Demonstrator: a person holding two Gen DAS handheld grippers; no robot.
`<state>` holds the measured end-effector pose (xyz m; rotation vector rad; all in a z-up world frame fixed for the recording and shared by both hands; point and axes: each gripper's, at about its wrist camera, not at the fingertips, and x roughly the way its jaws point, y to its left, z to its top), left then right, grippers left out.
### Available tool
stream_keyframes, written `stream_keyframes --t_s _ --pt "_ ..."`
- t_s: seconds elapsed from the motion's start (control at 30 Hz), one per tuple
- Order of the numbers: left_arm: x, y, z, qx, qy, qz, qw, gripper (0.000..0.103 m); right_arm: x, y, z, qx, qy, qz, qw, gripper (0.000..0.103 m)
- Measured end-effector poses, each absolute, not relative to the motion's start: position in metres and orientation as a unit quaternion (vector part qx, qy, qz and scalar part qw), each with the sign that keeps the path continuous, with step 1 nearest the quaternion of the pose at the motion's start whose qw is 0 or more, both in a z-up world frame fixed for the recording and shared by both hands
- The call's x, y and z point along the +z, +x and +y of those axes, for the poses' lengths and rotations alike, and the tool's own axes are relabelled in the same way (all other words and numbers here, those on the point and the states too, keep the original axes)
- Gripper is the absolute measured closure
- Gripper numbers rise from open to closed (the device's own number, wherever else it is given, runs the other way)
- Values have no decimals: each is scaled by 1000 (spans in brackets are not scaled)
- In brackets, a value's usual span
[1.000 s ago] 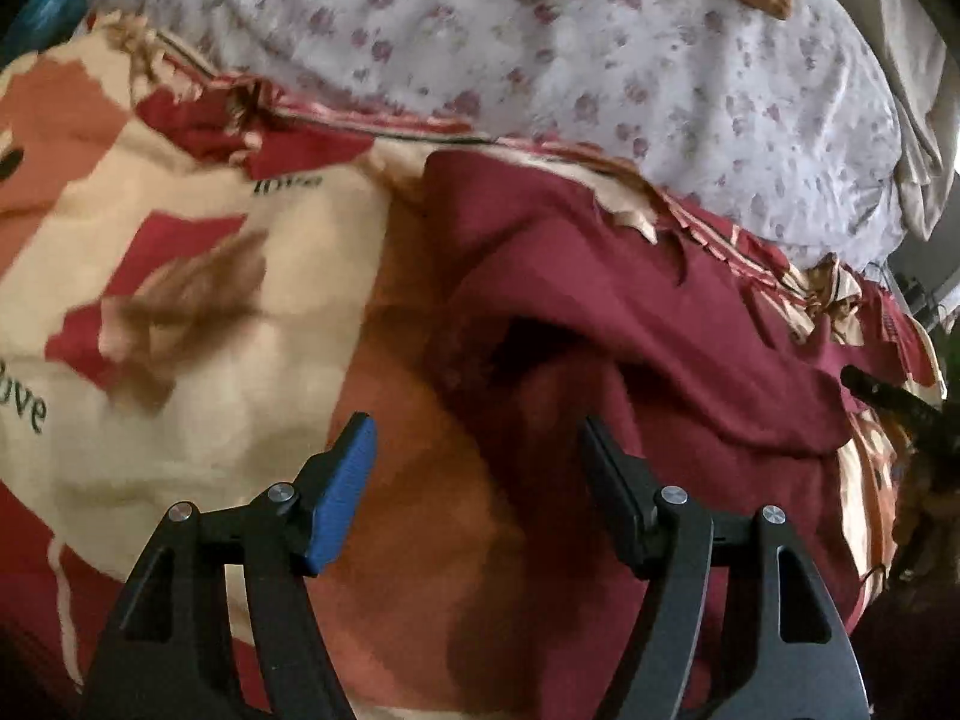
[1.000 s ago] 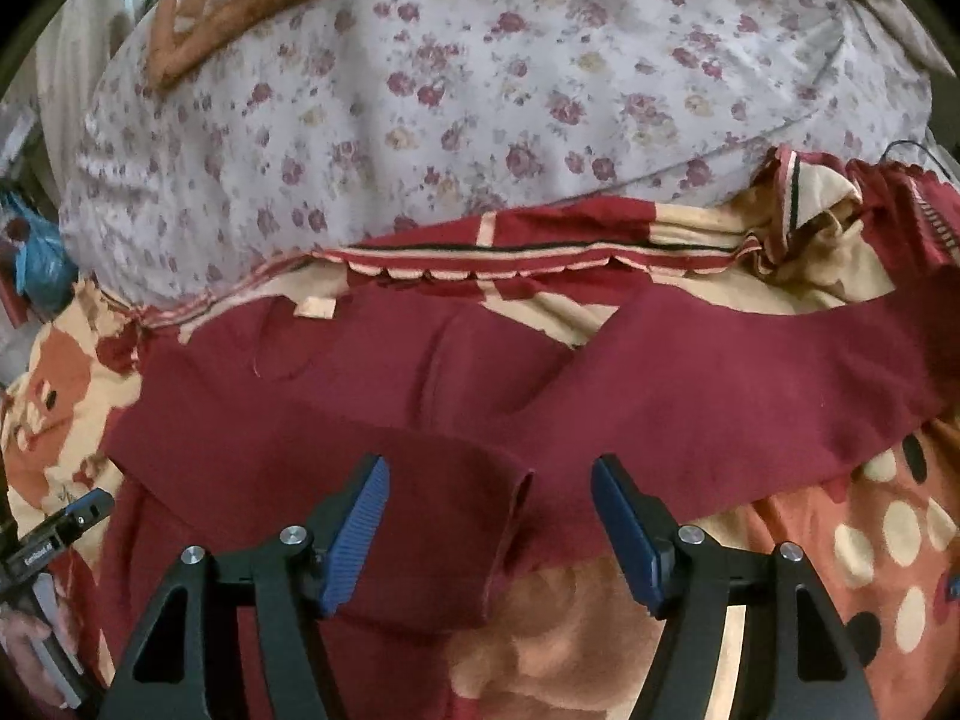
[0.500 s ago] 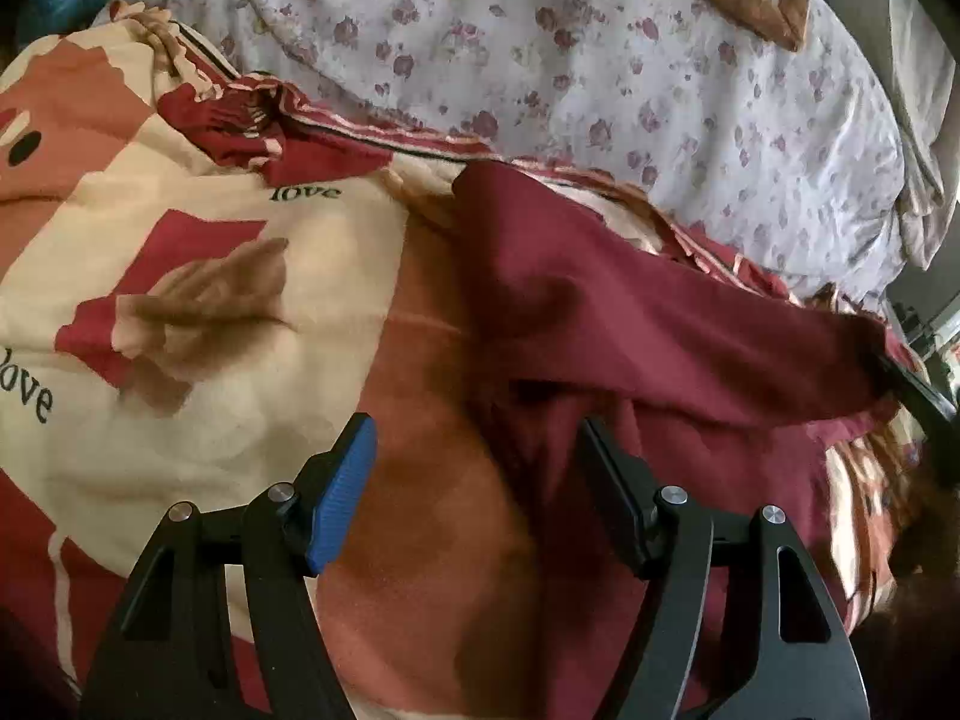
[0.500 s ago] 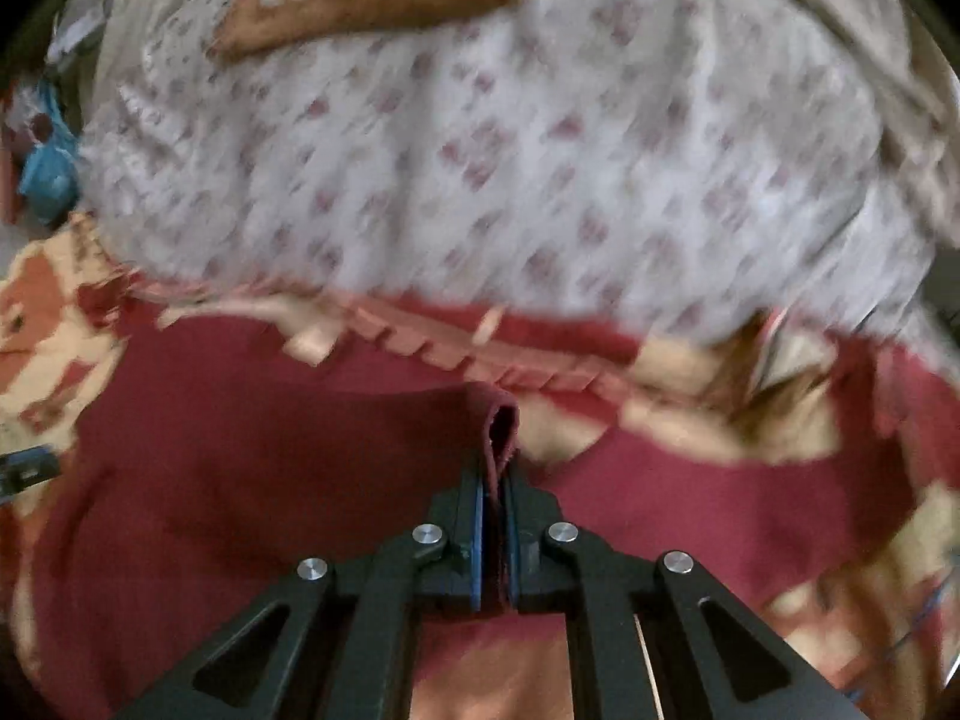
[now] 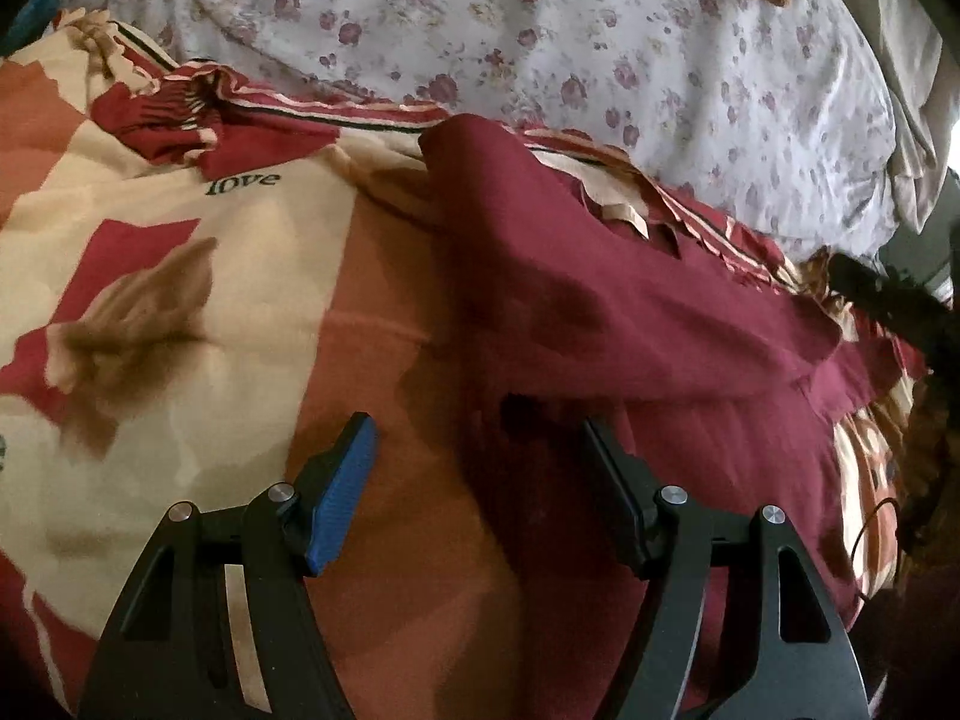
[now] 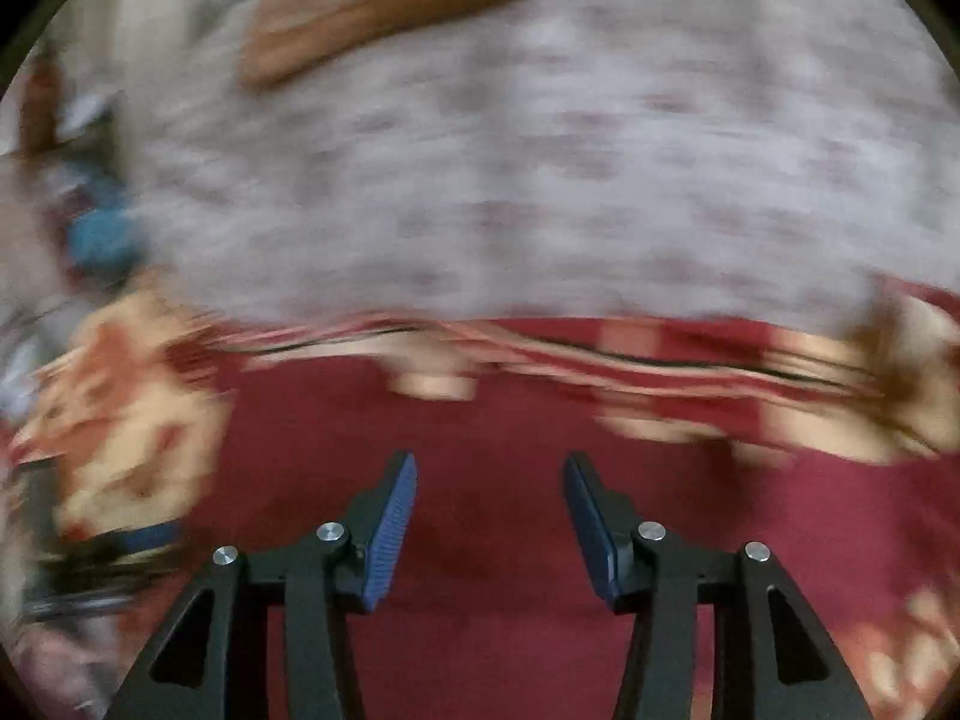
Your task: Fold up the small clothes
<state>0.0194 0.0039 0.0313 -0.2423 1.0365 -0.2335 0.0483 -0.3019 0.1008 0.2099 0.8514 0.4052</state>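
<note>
A dark red garment (image 5: pixel 630 312) lies on a patterned blanket (image 5: pixel 180 276), with a sleeve folded across its body. My left gripper (image 5: pixel 480 468) is open and empty, hovering over the garment's left edge. My right gripper (image 6: pixel 489 516) is open and empty above the garment (image 6: pixel 492 420); this view is blurred by motion. The right gripper's dark tip (image 5: pixel 864 282) shows at the right of the left wrist view.
A white floral quilt (image 5: pixel 540 30) bulges behind the garment, with a brown patterned cloth (image 6: pixel 390 6) on top of it. A blue object (image 6: pixel 102 234) sits at the far left.
My right gripper, shut on a fold of the garment half a second ago, has opened and let it go. The sleeve now lies across the body. The left gripper stayed open.
</note>
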Motion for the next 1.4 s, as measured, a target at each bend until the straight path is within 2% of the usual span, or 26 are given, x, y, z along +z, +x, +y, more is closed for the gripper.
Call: stream_keyframes --t_s 0.13,0.27,0.3,0.33,0.37,0.4,0.43,0.6,0.7,0.8,0.87,0.97,1.07,1.23,1.33,1.4 --pt "28 29 6 -121 -115 488 857 34 104 90 -190 316 29 406 857 54" --pt "24 34 8 -137 -107 479 860 35 72 138 -115 354 -9 454 817 54" --pt "23 35 9 -140 -108 476 862 44 63 146 -104 355 -13 468 809 54" --pt "23 37 11 -140 -107 473 863 64 51 155 -91 358 -23 484 798 54" --pt "23 38 12 -141 -106 474 863 74 43 157 -86 359 -32 490 794 63" --pt "23 40 15 -148 -112 476 860 89 42 158 -80 362 -40 492 791 75" --pt "23 42 19 -162 -128 481 852 92 44 155 -75 370 -47 481 793 96" --pt "42 38 56 -138 -155 460 863 93 71 150 -64 411 -6 424 807 99" --pt "37 39 73 -123 -173 471 856 93 59 160 -45 408 14 434 803 99" --pt "29 40 72 -115 -166 486 850 93 36 158 -30 392 1 465 794 99" --pt "32 39 70 -119 -163 487 850 93 44 152 -46 387 18 472 792 96" --pt "42 29 71 -111 -157 486 853 84 72 127 -97 363 16 457 812 55" --pt "58 18 77 -90 -145 473 865 73 89 89 -160 323 -3 450 833 53" --pt "85 10 71 -84 -149 432 886 37 52 53 -270 157 14 509 846 53" --pt "83 21 49 -96 -147 439 881 34 17 50 -310 106 53 531 839 53" --pt "69 33 35 -99 -137 466 869 34 24 43 -323 115 83 518 843 53"
